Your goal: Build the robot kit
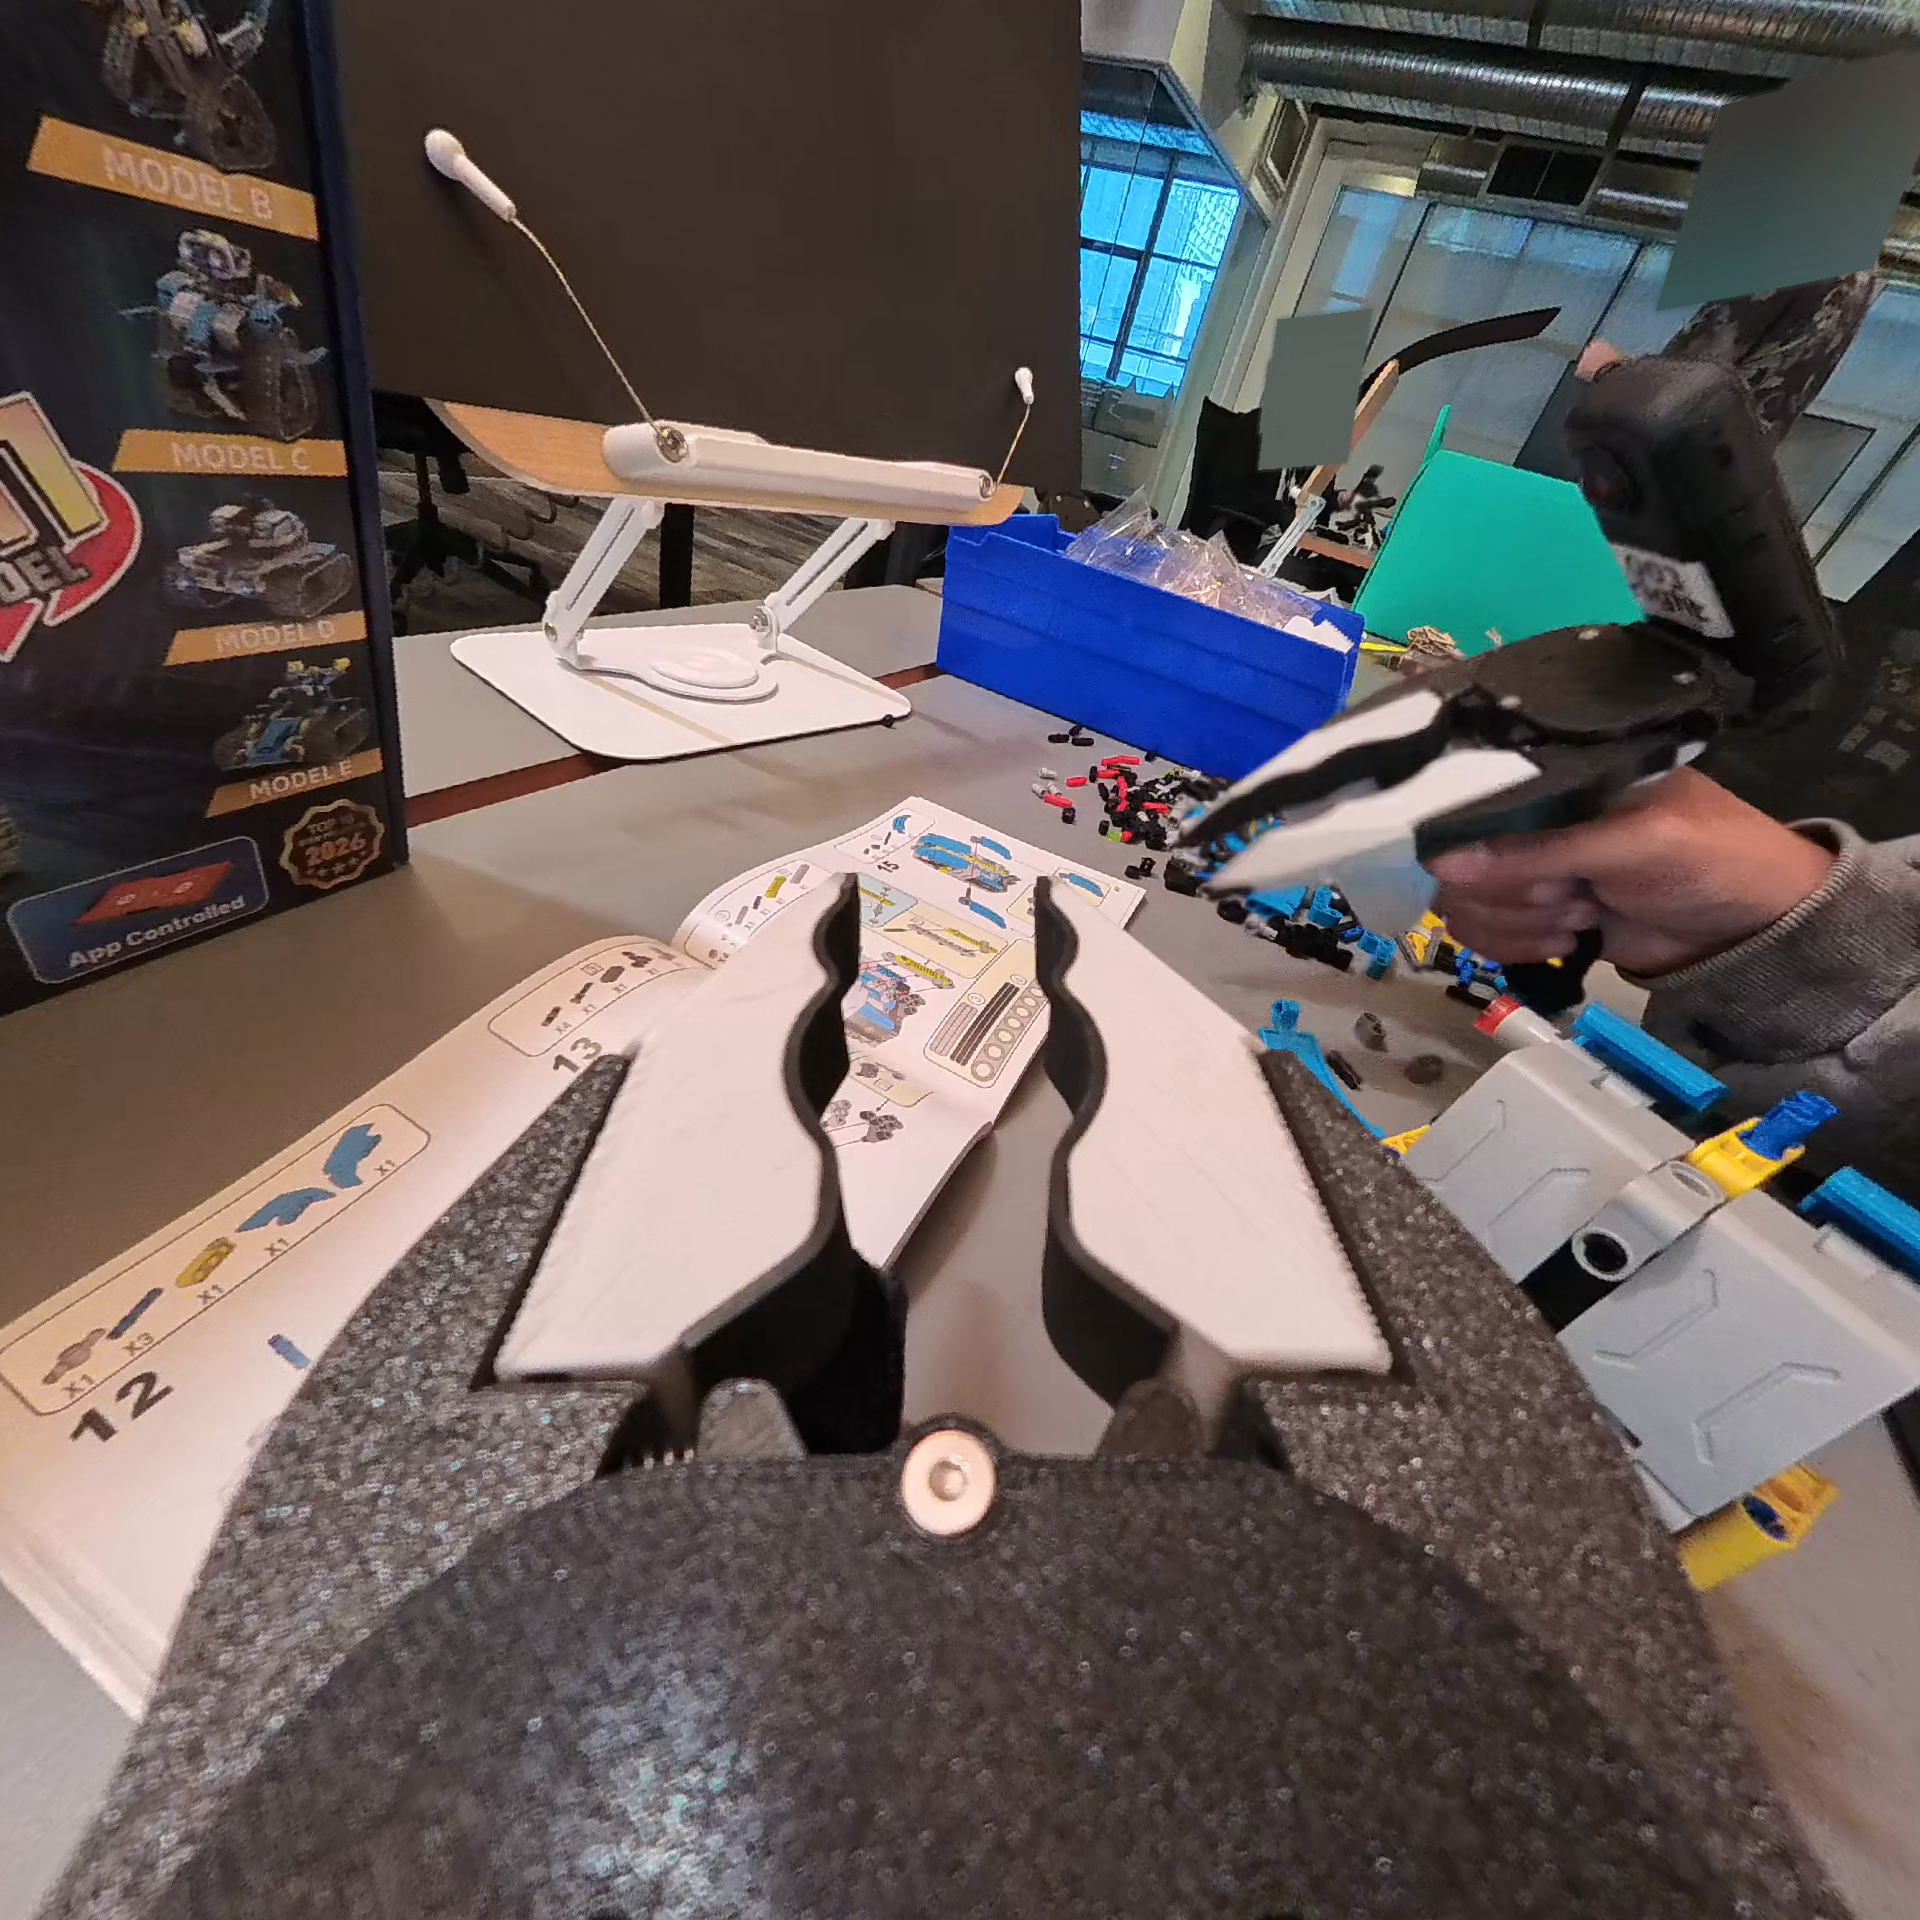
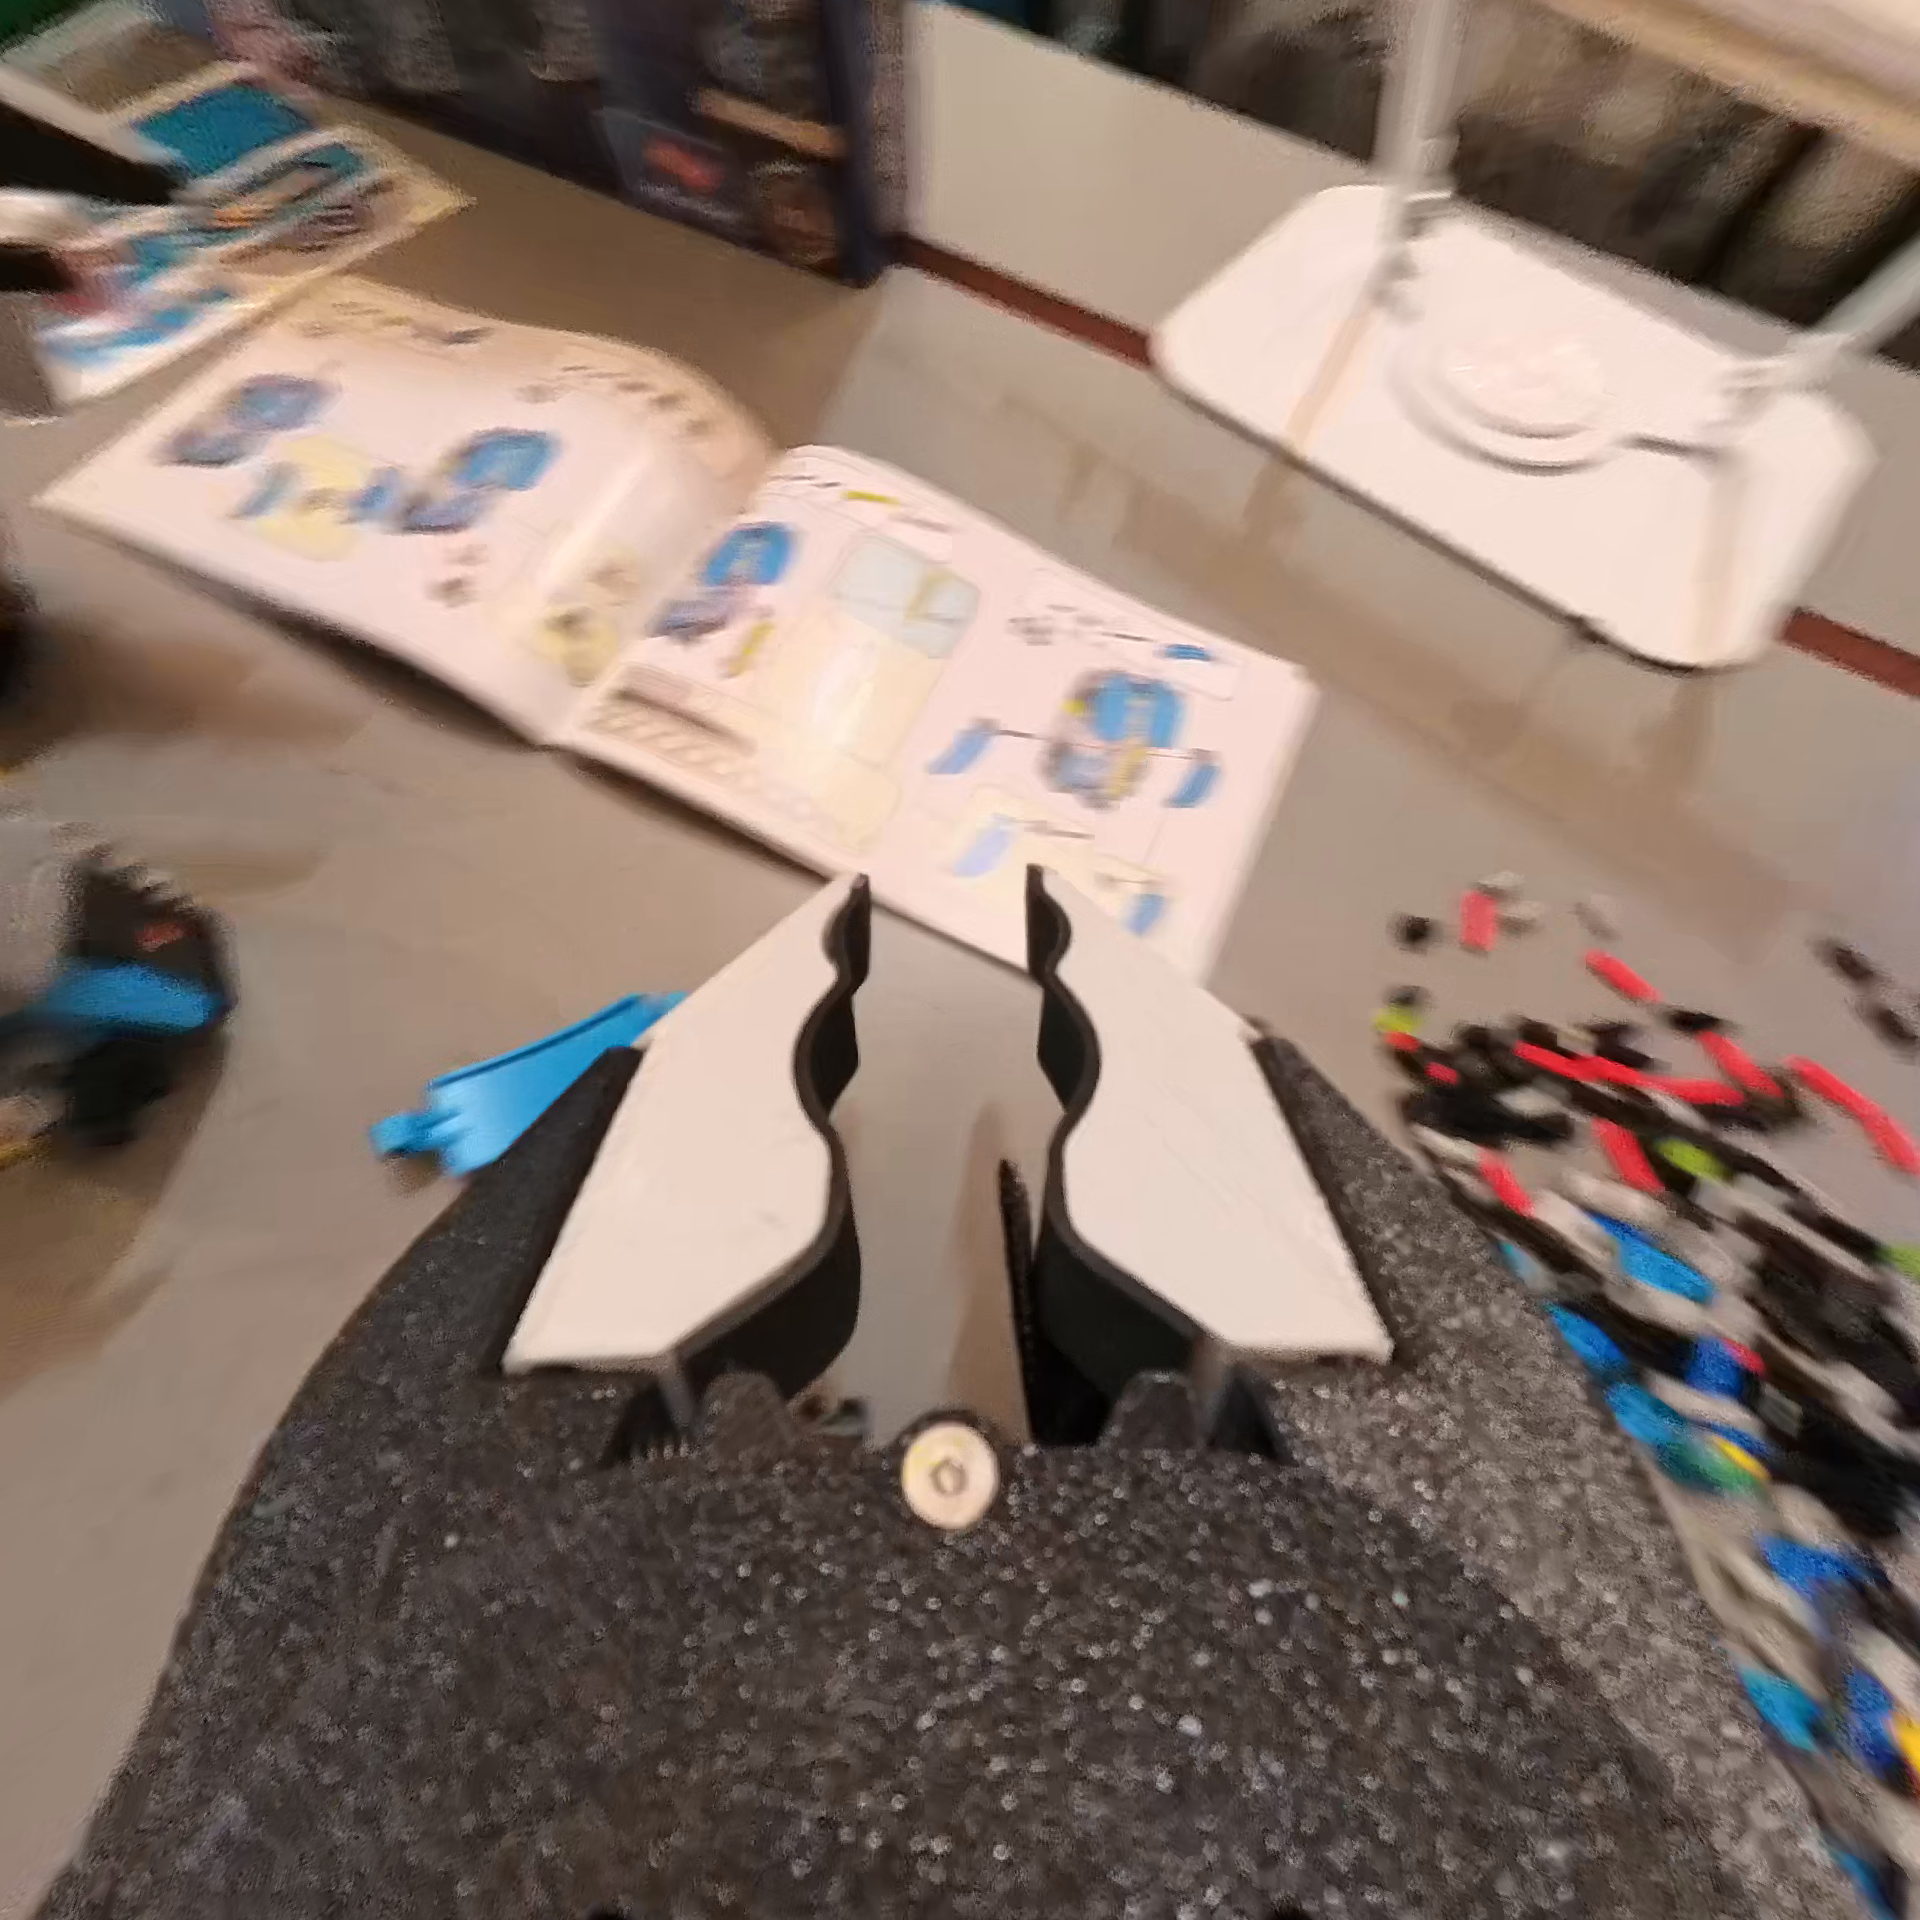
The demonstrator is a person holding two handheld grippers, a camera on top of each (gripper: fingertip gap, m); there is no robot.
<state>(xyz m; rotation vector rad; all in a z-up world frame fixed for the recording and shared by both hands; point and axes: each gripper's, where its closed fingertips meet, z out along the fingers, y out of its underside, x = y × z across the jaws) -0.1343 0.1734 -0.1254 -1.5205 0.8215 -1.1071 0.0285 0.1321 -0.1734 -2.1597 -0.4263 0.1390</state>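
Note:
My left gripper (image 1: 948,894) is open and empty, hovering over an open instruction booklet (image 1: 260,1247) on the grey table. A grey, yellow and blue brick model (image 1: 1662,1247) lies just to its right. My right gripper (image 2: 945,883) is open and empty above the table, near the booklet's (image 2: 831,644) near edge. The view is blurred. A blue curved piece (image 2: 520,1091) lies beside its left finger, and a pile of small black, red and blue parts (image 2: 1662,1143) lies to its right. In the left wrist view the right gripper (image 1: 1200,860) is held by a hand over that pile (image 1: 1132,800).
A blue bin (image 1: 1143,644) with plastic bags stands at the back. A white tilting stand (image 1: 675,675) with a dark board is behind the booklet, also in the right wrist view (image 2: 1507,416). A dark toy box (image 1: 187,520) stands at the left. A teal box (image 1: 1486,561) sits far right.

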